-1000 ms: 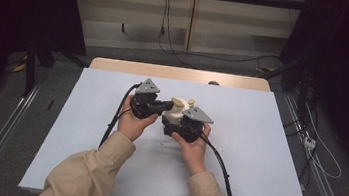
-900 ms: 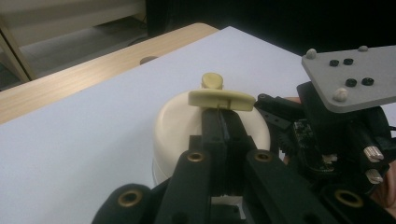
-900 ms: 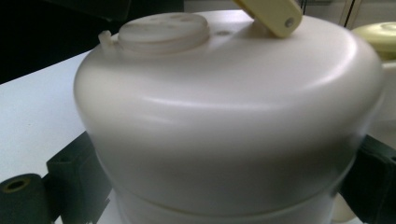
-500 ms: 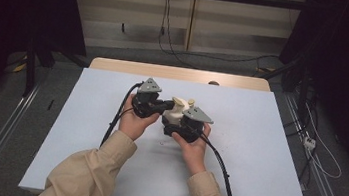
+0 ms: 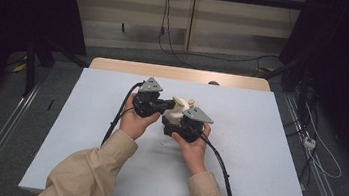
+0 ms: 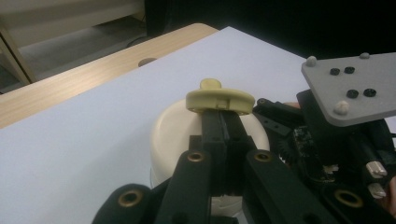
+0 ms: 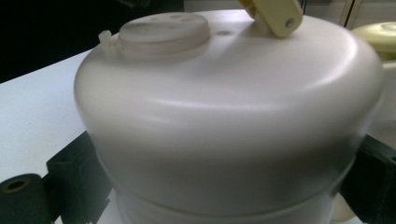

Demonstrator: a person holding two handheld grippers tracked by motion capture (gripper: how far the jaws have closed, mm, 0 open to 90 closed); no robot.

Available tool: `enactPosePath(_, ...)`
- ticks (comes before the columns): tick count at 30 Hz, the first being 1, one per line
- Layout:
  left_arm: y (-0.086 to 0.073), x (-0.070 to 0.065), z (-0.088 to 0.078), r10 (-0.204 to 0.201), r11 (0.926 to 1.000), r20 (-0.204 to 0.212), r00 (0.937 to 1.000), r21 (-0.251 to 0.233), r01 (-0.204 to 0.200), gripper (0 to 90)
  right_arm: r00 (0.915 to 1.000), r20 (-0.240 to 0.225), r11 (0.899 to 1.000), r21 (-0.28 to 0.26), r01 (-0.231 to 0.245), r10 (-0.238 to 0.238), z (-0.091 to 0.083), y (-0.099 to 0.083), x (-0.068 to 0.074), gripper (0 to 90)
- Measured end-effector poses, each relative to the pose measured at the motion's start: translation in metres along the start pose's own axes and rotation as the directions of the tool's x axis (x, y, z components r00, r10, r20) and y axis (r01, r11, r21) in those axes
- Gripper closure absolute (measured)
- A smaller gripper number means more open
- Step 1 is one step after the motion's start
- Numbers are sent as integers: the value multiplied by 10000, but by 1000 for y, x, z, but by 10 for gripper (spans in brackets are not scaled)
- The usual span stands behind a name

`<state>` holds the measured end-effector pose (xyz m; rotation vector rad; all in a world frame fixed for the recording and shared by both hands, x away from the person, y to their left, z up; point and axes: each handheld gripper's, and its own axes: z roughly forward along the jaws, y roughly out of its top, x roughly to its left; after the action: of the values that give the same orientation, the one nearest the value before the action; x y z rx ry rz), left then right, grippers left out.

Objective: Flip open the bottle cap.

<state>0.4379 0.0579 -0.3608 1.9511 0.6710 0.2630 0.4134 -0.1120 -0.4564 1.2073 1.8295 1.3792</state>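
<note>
A cream round container (image 5: pixel 175 112) stands mid-table between both hands. In the left gripper view its domed body (image 6: pixel 175 135) carries a flat yellow handle (image 6: pixel 219 99) on top, and my left gripper (image 6: pixel 223 114) is shut on that handle's edge. The high view has the left gripper (image 5: pixel 165 106) coming in from the left. My right gripper (image 5: pixel 180 125) holds the container from the near side. In the right gripper view the cream body (image 7: pixel 224 116) sits wedged between the two black jaws, with a round cap (image 7: pixel 163 30) and a yellow piece (image 7: pixel 275 14) on top.
The white table top (image 5: pixel 258 138) has free room on every side of the hands. A wooden strip (image 5: pixel 116 65) runs along its far edge. Black cables (image 5: pixel 220 164) trail from both grippers toward the near edge.
</note>
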Motion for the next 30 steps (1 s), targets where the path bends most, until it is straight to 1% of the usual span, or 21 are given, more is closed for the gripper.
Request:
enactPosePath(1,1,0,0,46,10000,1,10000,7,-46,900,10000,1,10000,-10,-4,4,0,0,0,52)
enactPosePath(2,1,0,0,-47,10000,0,10000,-12,47,900,10000,5,10000,-14,-4,4,0,0,0,52)
enactPosePath(4,2,0,0,-97,9999,1,10000,-49,97,900,10000,18,10000,-20,-12,12,0,0,0,52)
enactPosePath(5,3,0,0,-23,10000,-48,10000,3,23,900,10000,18,10000,-20,-12,12,0,0,0,52)
enactPosePath(8,4,0,0,-29,10000,-76,10000,-55,28,900,10000,23,10000,-20,-17,17,0,0,1,52)
enactPosePath(16,8,-2,2,-32,10000,16,10000,14,32,900,10000,33,10000,-11,-24,24,0,0,1,52)
enactPosePath(18,9,-1,3,41,10000,23,10000,28,-41,900,10000,29,10000,-6,-27,27,0,0,1,52)
enactPosePath(25,12,-1,3,-47,10000,44,10000,4,47,900,10000,29,10000,1,-17,17,0,0,1,51)
enactPosePath(29,12,-2,5,-8,10000,33,10000,27,8,900,10000,27,10000,-3,-12,12,0,0,1,51)
enactPosePath(30,13,-2,5,-61,10000,46,10000,-1,61,900,10000,26,10000,-1,-9,9,0,0,1,51)
